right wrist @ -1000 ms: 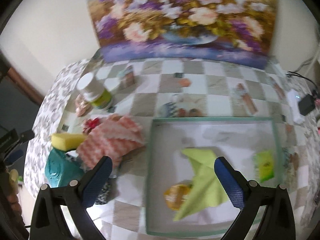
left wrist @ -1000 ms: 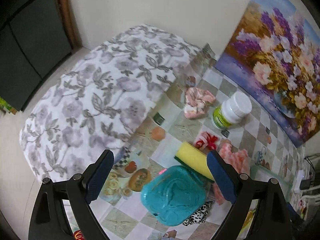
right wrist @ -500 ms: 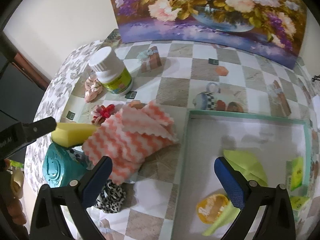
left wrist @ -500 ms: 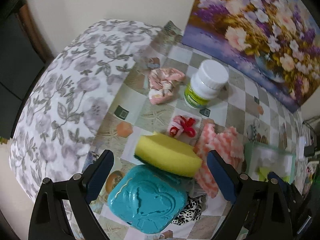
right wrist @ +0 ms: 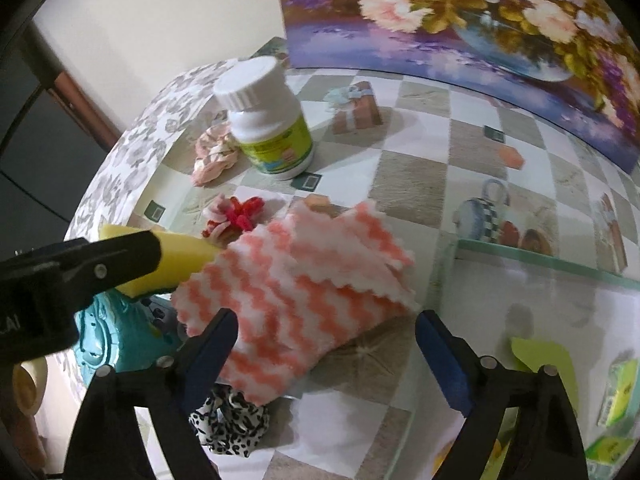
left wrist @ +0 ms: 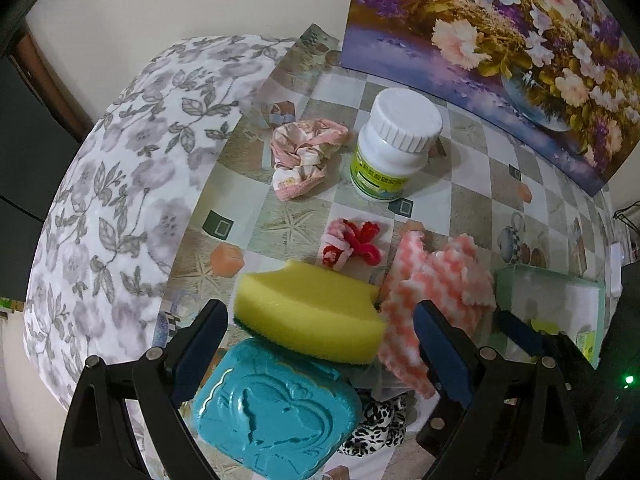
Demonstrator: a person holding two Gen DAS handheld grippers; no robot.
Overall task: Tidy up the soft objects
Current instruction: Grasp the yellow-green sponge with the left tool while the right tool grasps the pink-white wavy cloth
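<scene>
The sponge (left wrist: 308, 316) lies on the box (left wrist: 276, 408), with the cloth (left wrist: 432, 292) just right of it. Behind them stands the bottle (left wrist: 394, 144); the tray (right wrist: 540, 280) is at right.

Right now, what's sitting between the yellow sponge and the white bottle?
A small red and pink scrunchie lies on the tablecloth between the yellow sponge and the white bottle, clearest in the left wrist view.
</scene>
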